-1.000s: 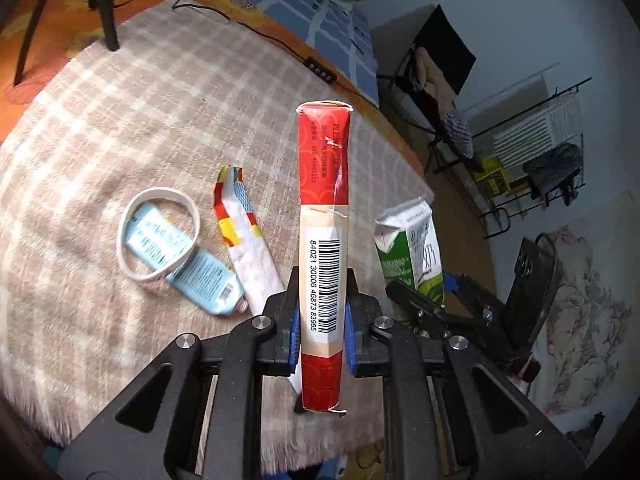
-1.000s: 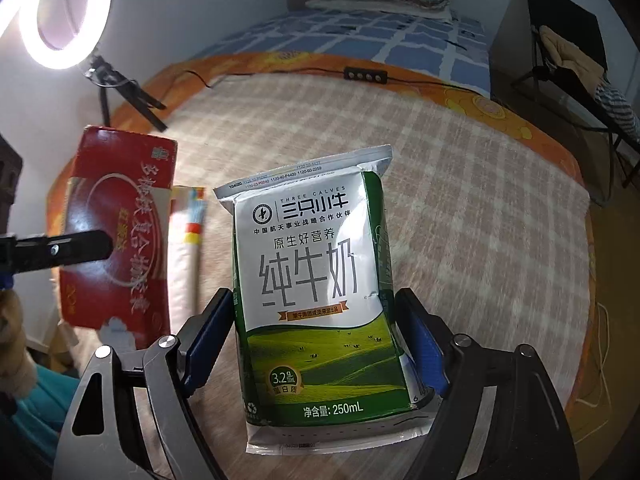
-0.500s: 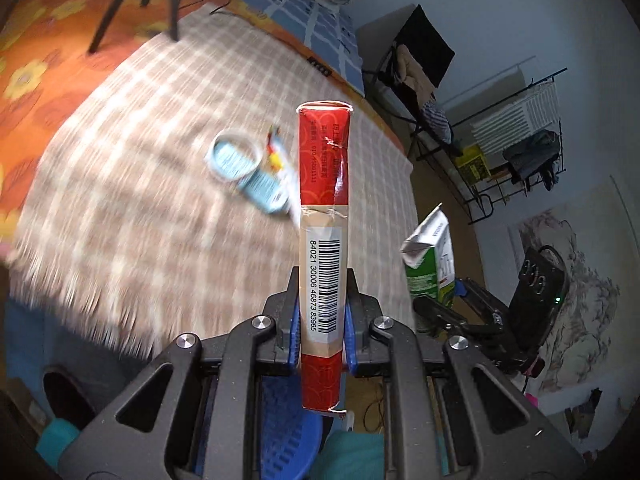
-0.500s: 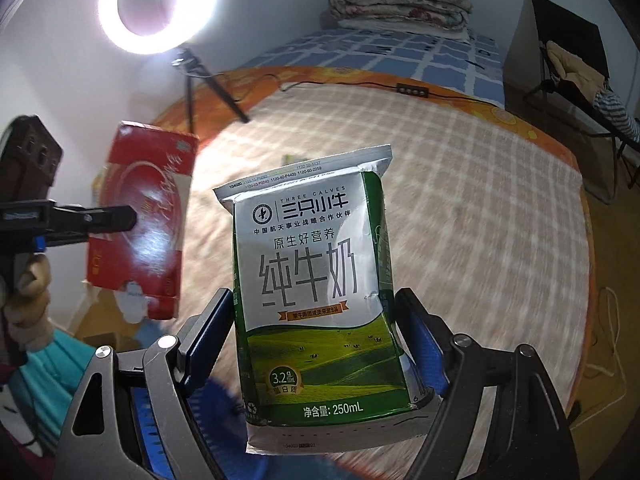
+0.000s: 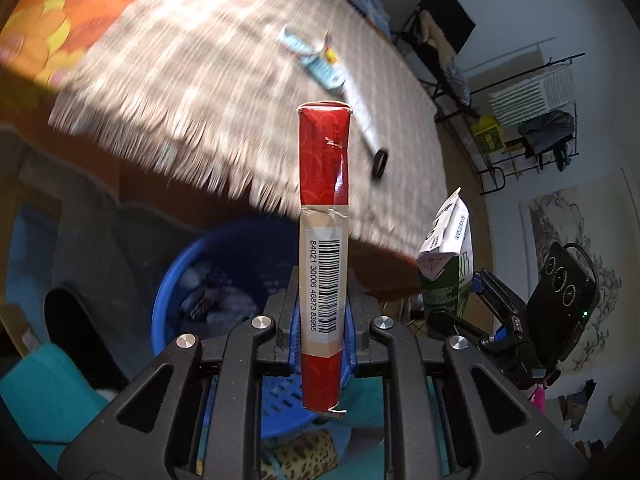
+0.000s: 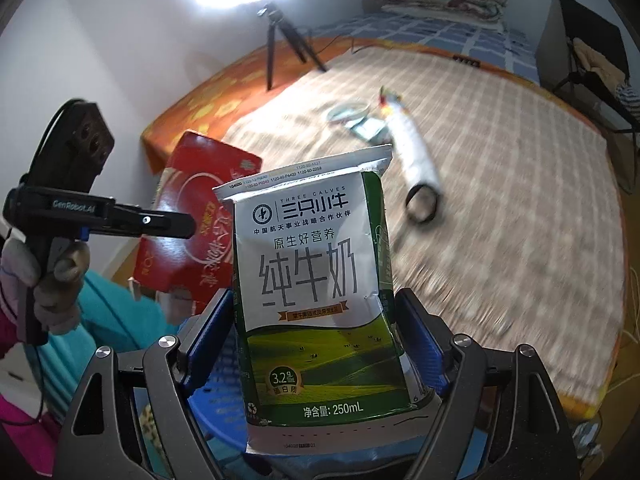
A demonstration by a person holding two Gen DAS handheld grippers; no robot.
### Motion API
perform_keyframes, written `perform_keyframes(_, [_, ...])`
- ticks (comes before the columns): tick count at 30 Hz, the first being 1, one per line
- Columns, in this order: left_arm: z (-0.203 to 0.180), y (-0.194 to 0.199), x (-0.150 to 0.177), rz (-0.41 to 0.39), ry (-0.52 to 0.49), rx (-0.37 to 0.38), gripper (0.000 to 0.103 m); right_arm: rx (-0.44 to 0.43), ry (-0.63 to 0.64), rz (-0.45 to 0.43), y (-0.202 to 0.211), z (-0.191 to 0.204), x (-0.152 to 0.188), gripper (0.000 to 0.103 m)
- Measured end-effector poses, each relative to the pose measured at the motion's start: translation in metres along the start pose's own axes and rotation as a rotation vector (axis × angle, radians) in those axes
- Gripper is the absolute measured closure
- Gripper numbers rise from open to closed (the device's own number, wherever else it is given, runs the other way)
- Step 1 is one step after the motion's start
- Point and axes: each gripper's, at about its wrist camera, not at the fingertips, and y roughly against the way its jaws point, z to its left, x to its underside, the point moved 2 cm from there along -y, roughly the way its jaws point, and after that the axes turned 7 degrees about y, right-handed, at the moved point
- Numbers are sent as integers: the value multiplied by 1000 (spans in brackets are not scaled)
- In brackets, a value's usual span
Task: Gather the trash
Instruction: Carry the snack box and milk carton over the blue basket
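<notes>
Red box [image 5: 324, 184] with tan barcode band; green-white milk carton [image 6: 316, 296]; blue bin [image 5: 224, 276]; beige plaid blanket [image 6: 500, 152]; orange floral sheet [image 5: 60, 8].

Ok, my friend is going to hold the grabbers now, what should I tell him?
Left gripper: shut on the red box.
Right gripper: shut on the milk carton.
Both are held near the blue bin beside the bed; neither is dropped in yet.
Still on the blanket: a long wrapper, a light blue packet and a white ring.
Next, probably: drop both, then fetch those.
</notes>
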Motion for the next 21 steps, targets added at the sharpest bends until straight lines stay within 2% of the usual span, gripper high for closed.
perform_keyframes(10, [20, -20, 37, 83, 5, -60, 88, -14, 7, 71, -29, 26, 38, 22])
perform_keyframes(21, [37, -40, 53, 155, 15, -124, 88, -21, 11, 127, -50, 35, 53, 22])
